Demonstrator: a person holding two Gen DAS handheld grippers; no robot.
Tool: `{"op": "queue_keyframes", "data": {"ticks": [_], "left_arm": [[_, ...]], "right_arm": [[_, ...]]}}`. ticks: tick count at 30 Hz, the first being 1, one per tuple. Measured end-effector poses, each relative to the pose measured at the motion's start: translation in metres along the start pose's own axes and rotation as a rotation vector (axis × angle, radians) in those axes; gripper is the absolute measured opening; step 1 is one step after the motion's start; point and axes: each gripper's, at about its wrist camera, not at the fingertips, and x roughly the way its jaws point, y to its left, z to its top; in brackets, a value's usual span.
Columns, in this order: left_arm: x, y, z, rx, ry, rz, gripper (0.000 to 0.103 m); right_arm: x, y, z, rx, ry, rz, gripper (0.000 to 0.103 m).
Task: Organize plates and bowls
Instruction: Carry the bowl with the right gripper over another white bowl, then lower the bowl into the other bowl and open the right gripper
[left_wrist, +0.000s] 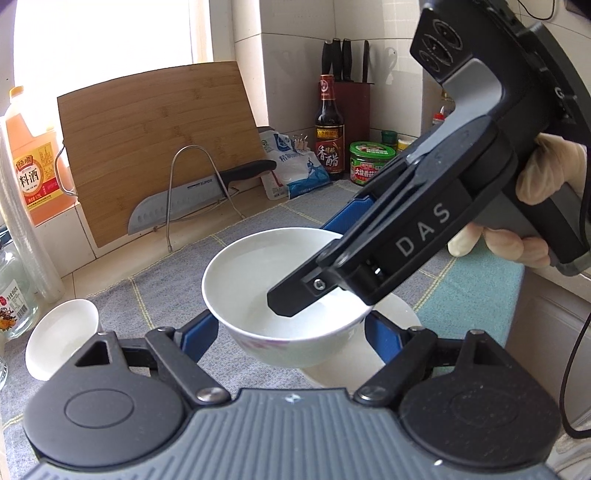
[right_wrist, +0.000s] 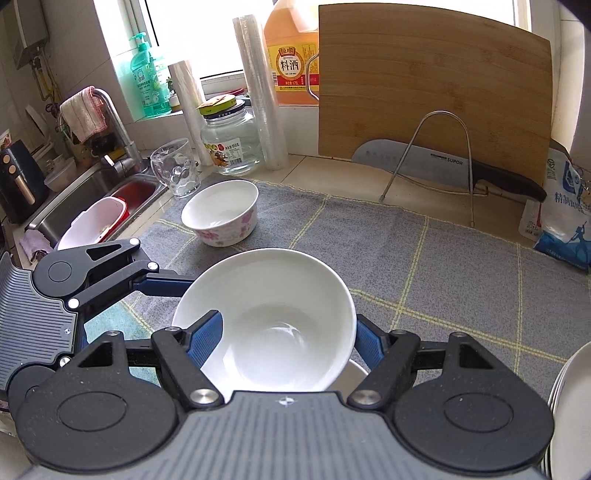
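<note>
A large white bowl (left_wrist: 266, 280) stands on a white plate (left_wrist: 384, 332) on the grey mat. My left gripper (left_wrist: 291, 332) is open, with its blue fingers on either side of the bowl's base. My right gripper (left_wrist: 321, 258) comes in from the right with one finger inside the bowl and one outside its rim. In the right wrist view the same bowl (right_wrist: 266, 317) fills the space between the right gripper's fingers (right_wrist: 280, 343), and the left gripper (right_wrist: 155, 284) reaches in from the left. A second, flowered bowl (right_wrist: 221, 214) stands farther back left and shows in the left wrist view too (left_wrist: 59, 336).
A cutting board (right_wrist: 432, 92) and a knife (right_wrist: 443, 162) lean in a wire rack at the back. Bottles, a jar (right_wrist: 231, 140), a glass (right_wrist: 177, 170) and the sink (right_wrist: 92, 192) are at the left. A stack of plates (right_wrist: 572, 406) sits at the right edge. A salt bag (right_wrist: 565, 214) lies at the back right.
</note>
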Motion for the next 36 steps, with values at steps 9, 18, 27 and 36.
{"op": "queue_keyframes", "data": {"ticks": [9, 18, 27, 36], "left_arm": [[0.01, -0.017, -0.003, 0.017, 0.029, -0.054, 0.086], [0.02, -0.024, -0.008, 0.012, 0.073, -0.097, 0.086], [0.028, -0.025, -0.011, 0.014, 0.096, -0.11, 0.086], [0.032, -0.02, -0.012, 0.004, 0.104, -0.133, 0.087]], "right_arm": [[-0.01, -0.007, -0.019, 0.05, 0.009, -0.026, 0.081], [-0.007, -0.012, -0.033, 0.082, 0.032, -0.041, 0.081], [-0.001, -0.014, -0.038, 0.09, 0.048, -0.047, 0.081], [0.003, -0.016, -0.041, 0.095, 0.058, -0.052, 0.081]]}}
